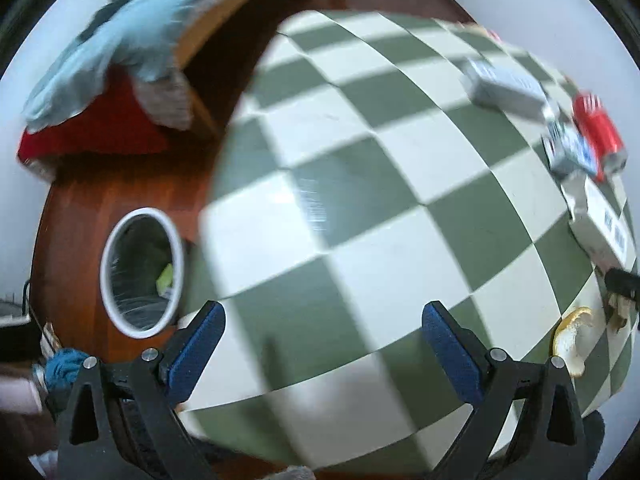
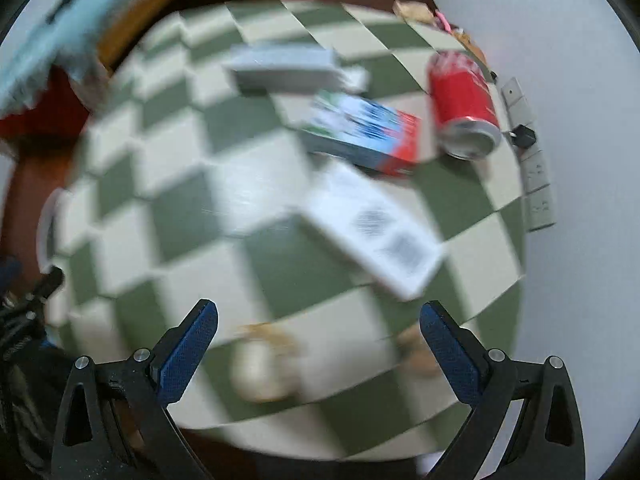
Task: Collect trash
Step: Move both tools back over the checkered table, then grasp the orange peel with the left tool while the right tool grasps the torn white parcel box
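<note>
Both grippers are spread wide w/ nothing in them: left gripper [image 1: 323,354] hangs over bare checkered surface [image 1: 400,208], right gripper [image 2: 319,354] sits near the trash pile. Trash is all on the far/right side: red can [image 2: 464,104] lying on its side, blue-red carton [image 2: 364,132] just beside it, white box [image 2: 376,228] and grey box [image 2: 284,68] close by, orange peel [image 1: 570,338] at the edge. Bin [image 1: 140,272] is on the floor, off the surface's left edge.

Risks imo: can could roll if bumped, boxes are crowded so one grab may shove a neighbor. Peel bits nearest the right gripper are too blurry to place, easy to misjudge. Bin mouth is low, so a drop could miss.
</note>
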`<state>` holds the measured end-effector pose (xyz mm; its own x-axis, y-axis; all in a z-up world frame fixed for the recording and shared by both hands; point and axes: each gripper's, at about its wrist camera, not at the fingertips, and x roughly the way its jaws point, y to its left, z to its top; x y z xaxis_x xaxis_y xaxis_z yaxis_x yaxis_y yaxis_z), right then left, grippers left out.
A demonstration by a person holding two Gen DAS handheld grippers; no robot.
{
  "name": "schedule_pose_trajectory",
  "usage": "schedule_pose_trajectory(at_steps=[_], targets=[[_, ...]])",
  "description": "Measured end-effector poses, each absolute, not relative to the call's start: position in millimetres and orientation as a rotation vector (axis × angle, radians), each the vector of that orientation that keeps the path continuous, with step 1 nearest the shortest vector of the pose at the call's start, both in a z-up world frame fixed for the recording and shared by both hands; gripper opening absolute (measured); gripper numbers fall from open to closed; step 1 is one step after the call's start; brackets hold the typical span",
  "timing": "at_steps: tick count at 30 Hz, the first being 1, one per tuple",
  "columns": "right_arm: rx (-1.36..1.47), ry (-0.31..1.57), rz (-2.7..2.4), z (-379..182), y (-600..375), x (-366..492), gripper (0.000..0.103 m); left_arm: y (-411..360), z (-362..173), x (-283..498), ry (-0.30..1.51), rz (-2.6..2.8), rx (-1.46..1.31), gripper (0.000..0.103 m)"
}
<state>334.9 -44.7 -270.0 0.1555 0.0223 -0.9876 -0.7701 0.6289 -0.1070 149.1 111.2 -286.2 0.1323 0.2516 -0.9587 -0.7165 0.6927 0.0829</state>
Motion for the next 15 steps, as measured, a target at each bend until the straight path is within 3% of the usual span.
schedule_pose_trajectory(at_steps=[11,12,15], targets=[[-0.806,1.333,0.728,-316.7,-31.0,387.0,0.101,106.7,-312.2,167.8,1.304,0.721,-0.431,0.103],[-0.788,1.336,0.736,-318.0,-32.5,388.7,0.088,105.8,-313.0,169.3,1.304,0.720,-0.425,0.103],[-0.685,1.359,0.738,-313.7,-43.2,396.0,0.077,103.1,-314.3,171.7,1.303,0.721,-0.417,0.103]])
